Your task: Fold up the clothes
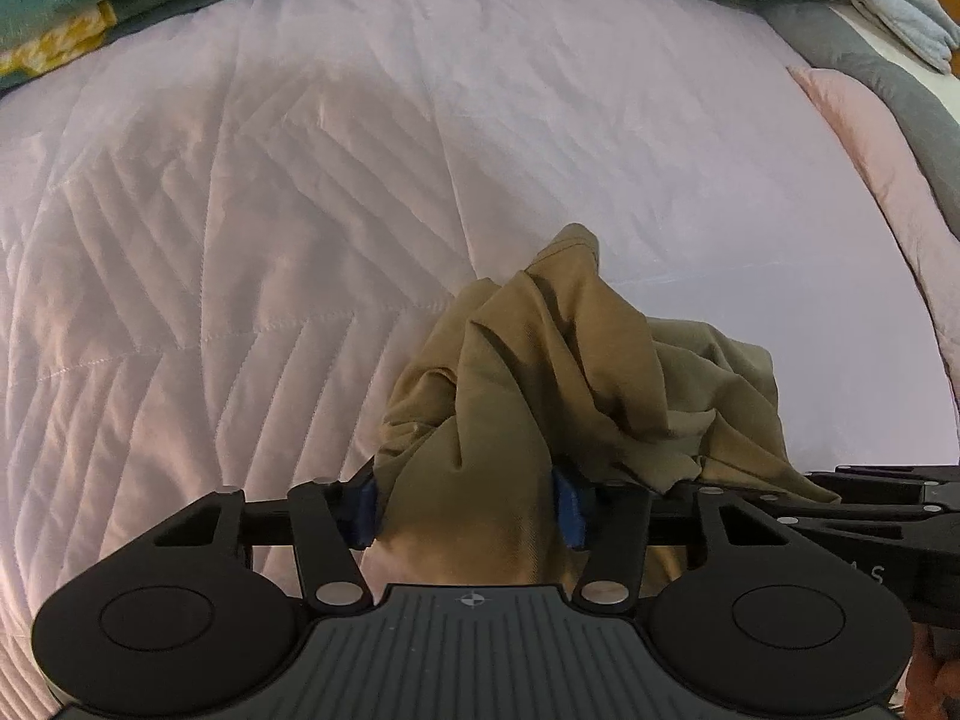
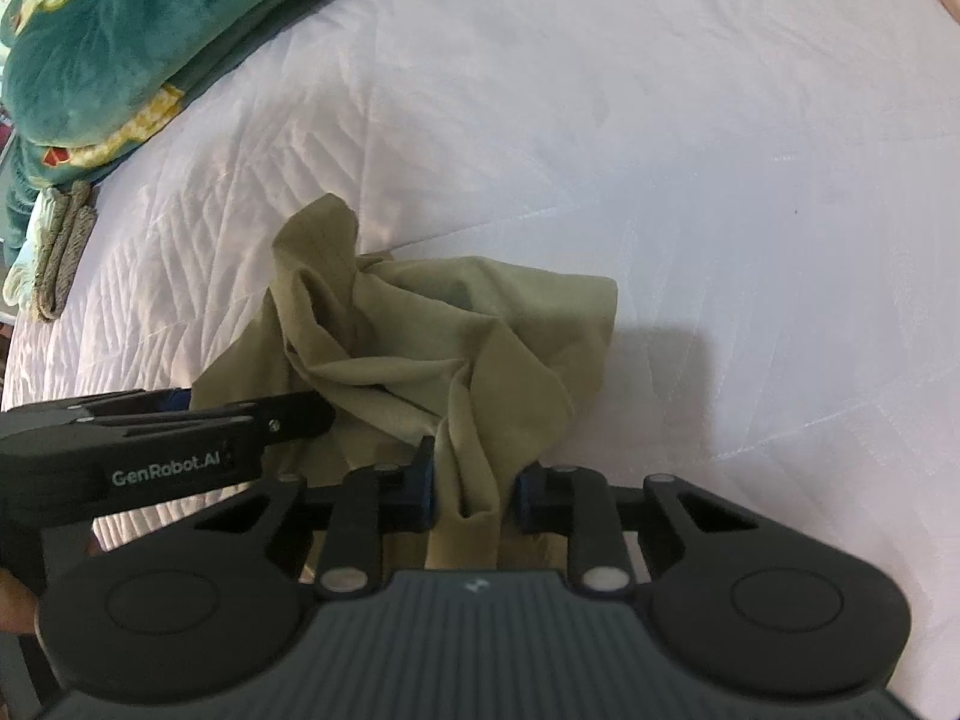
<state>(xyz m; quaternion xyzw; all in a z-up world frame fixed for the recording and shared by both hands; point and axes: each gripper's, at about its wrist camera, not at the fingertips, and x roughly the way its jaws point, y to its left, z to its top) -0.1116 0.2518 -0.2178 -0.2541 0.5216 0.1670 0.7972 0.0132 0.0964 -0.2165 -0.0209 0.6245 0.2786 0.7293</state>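
A crumpled olive-green garment (image 1: pixel 570 360) lies bunched on the pale quilted bed cover (image 1: pixel 300 180). My left gripper (image 1: pixel 465 510) points steeply down at its near edge. A thick bundle of the fabric fills the gap between its blue pads (image 1: pixel 363 510) and touches both. In the right wrist view the same garment (image 2: pixel 450 324) rises in folds, and my right gripper (image 2: pixel 474 492) pinches a narrow gathered strip of it between close-set pads (image 2: pixel 423 486). The two grippers sit side by side; each one's black body shows in the other's view.
A teal plush blanket (image 2: pixel 120 30) with yellow pattern lies along the far left edge of the bed, with folded green-grey cloth (image 2: pixel 60 258) beside it. A grey bolster (image 1: pixel 900 96), a light blue cloth (image 1: pixel 900 6) and a pink quilt fold (image 1: pixel 870 138) line the right edge.
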